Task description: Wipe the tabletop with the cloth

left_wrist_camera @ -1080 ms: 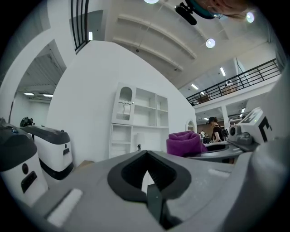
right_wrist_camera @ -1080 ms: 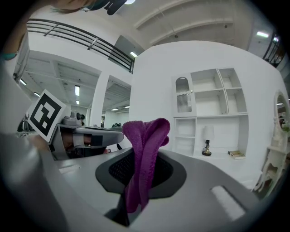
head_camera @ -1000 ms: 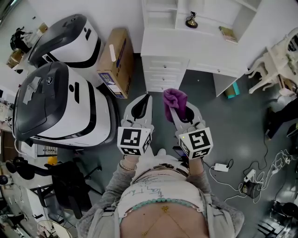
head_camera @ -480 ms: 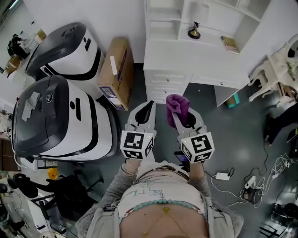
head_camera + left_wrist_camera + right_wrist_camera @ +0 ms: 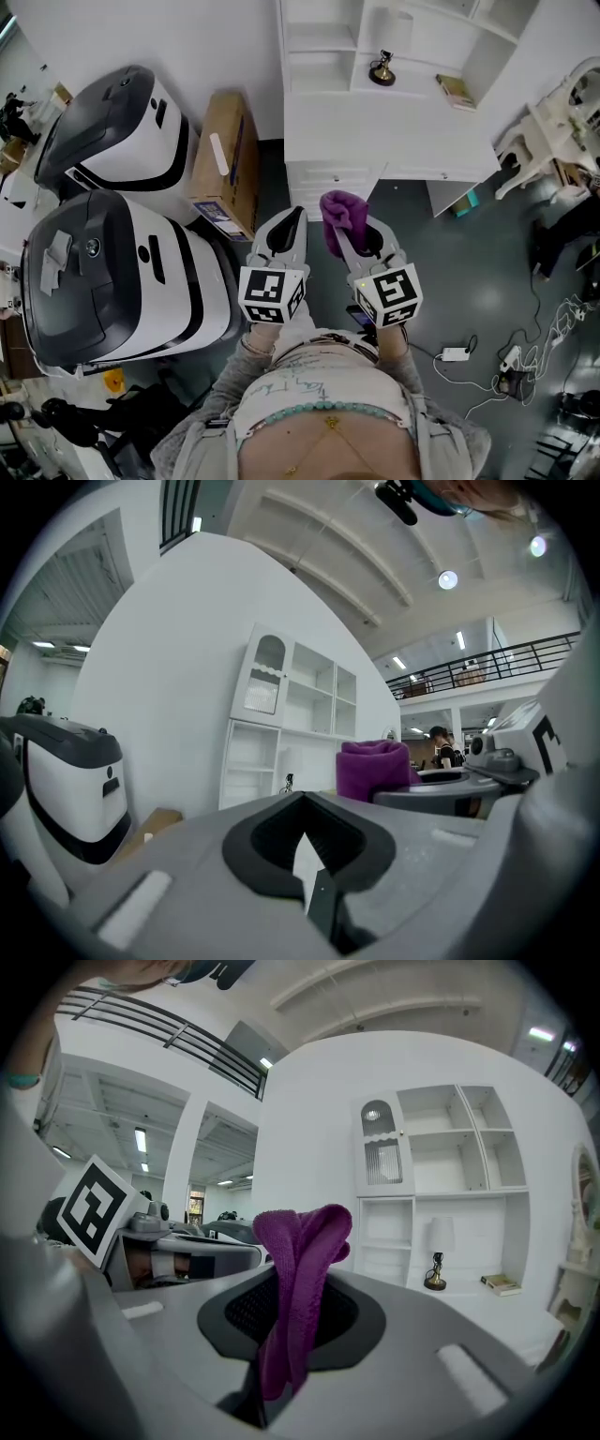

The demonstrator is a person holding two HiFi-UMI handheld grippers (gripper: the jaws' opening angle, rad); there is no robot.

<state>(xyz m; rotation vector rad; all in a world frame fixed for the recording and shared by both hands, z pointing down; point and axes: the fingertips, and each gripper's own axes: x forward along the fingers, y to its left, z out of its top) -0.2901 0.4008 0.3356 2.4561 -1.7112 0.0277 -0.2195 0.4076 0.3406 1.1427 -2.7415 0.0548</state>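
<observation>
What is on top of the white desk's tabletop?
A small lamp and a book at the back; the rest of the tabletop shows bare, nothing covering it. The purple cloth is in the right gripper.

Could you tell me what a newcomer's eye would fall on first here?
The purple cloth, clamped upright in the shut right tool, stands out first. Next come the white desk with shelves ahead and two bulky white-and-grey machines at the left. The left tool is shut, empty.
</observation>
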